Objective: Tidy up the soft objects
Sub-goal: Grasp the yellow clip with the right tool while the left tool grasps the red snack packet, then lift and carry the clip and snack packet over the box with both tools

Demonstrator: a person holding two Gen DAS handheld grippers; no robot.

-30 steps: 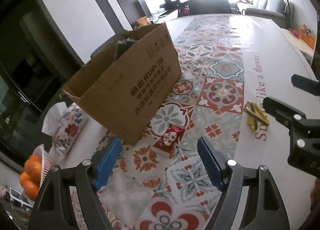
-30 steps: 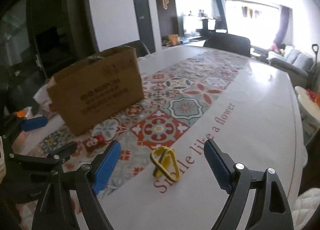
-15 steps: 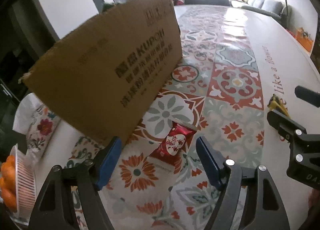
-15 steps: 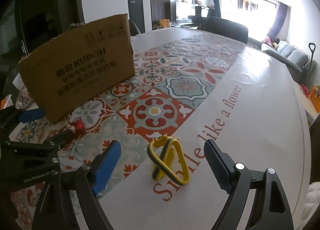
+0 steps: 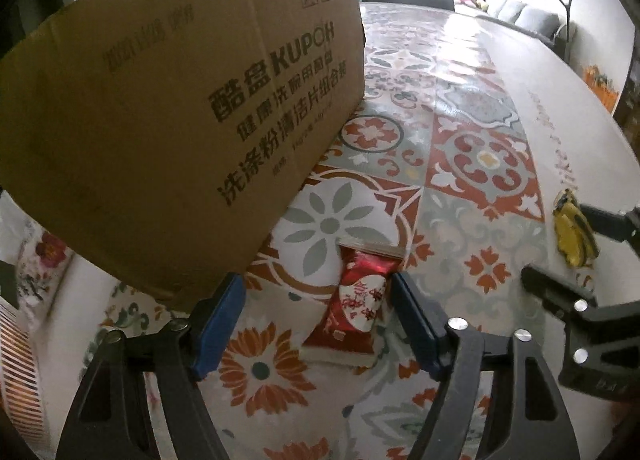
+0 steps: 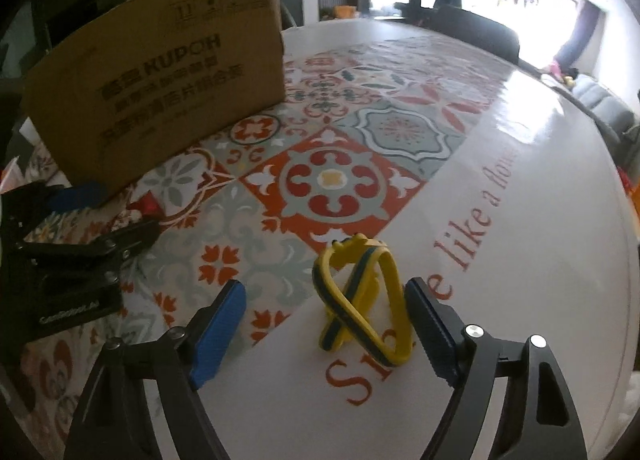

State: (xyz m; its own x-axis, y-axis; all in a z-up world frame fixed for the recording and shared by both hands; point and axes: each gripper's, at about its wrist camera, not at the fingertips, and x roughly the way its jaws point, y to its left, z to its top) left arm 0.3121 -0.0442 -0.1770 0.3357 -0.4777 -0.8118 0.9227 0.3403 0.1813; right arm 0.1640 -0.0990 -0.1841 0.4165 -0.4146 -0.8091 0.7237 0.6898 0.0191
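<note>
Between blue pads [image 5: 412, 320], red packet [image 5: 356, 308]

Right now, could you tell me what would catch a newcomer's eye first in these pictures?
The big cardboard box printed KUPOH dominates the left of the patterned tablecloth. A red snack packet lies between the left gripper's open blue pads. A twisted yellow band stands between the right gripper's pads.

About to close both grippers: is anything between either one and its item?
Nothing visible. The red packet lies between the left gripper fingers, near the right one; the yellow band between the right gripper fingers. Both jaws have just been closing, neither pressing yet.
</note>
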